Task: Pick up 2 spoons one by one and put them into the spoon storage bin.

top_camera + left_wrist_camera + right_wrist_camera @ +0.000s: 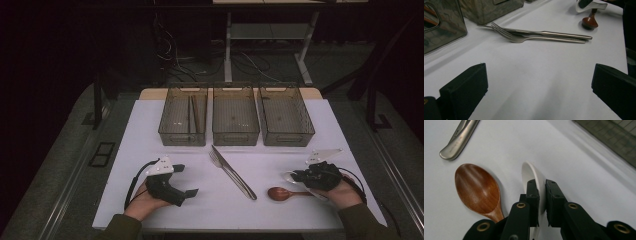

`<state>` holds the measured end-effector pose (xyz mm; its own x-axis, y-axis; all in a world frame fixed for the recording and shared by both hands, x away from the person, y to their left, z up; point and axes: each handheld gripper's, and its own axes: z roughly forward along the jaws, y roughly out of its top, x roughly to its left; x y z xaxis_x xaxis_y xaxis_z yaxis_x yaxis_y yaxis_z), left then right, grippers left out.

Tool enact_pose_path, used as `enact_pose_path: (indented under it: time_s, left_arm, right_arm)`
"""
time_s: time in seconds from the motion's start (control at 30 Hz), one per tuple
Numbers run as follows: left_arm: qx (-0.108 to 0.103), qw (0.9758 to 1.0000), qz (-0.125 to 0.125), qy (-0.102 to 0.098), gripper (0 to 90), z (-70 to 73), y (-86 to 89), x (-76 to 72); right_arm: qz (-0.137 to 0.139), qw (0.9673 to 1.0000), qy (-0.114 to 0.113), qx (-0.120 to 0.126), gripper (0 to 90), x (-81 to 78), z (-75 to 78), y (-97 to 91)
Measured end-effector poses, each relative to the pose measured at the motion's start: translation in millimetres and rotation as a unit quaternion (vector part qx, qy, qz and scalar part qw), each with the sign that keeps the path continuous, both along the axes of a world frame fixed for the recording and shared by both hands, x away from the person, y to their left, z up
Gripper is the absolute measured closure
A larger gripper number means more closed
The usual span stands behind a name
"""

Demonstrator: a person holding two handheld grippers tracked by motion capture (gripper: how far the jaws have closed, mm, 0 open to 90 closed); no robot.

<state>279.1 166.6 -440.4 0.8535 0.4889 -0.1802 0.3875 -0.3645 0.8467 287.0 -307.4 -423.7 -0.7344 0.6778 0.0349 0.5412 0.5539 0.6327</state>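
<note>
My right gripper (542, 183) is shut on the edge of a white ceramic spoon (530, 173), which it holds on edge just above the white table. Close beside it lies a brown wooden spoon (476, 188), bowl up. In the high view the right gripper (295, 176) is at the table's right front, and the wooden spoon (280, 193) lies just left of the hand. My left gripper (186, 180) rests at the left front, jaws wide open and nothing between them. Its jaws point toward a steel fork (524, 38) and knife (554, 33) lying side by side mid-table.
Three clear plastic bins stand in a row at the back: the left bin (172, 125) holds brown chopsticks (194, 112), and the middle bin (235, 136) and right bin (287, 137) look bare inside. The table's front edge runs just before both hands.
</note>
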Motion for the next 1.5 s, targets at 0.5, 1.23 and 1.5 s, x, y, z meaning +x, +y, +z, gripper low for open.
enact_pose_path:
  time_s: [0.5, 1.23, 1.5]
  left_arm:
    - [0.002, 1.0000, 0.000, 0.001, 0.0, -1.0, -2.8, -0.6]
    - [0.003, 1.0000, 0.002, -0.001, 0.0, -0.3, -3.4, -0.3]
    - [0.003, 1.0000, -0.004, -0.003, 0.0, -0.4, -3.9, -0.2]
  right_arm:
    - [-0.020, 0.9991, -0.026, 0.028, 81.1, 8.5, 17.6, -1.4]
    - [-0.021, 0.9972, -0.039, 0.061, 81.1, 30.6, 37.7, 20.4]
    - [-0.012, 0.9963, -0.044, 0.073, 81.1, 44.7, 44.2, 36.0]
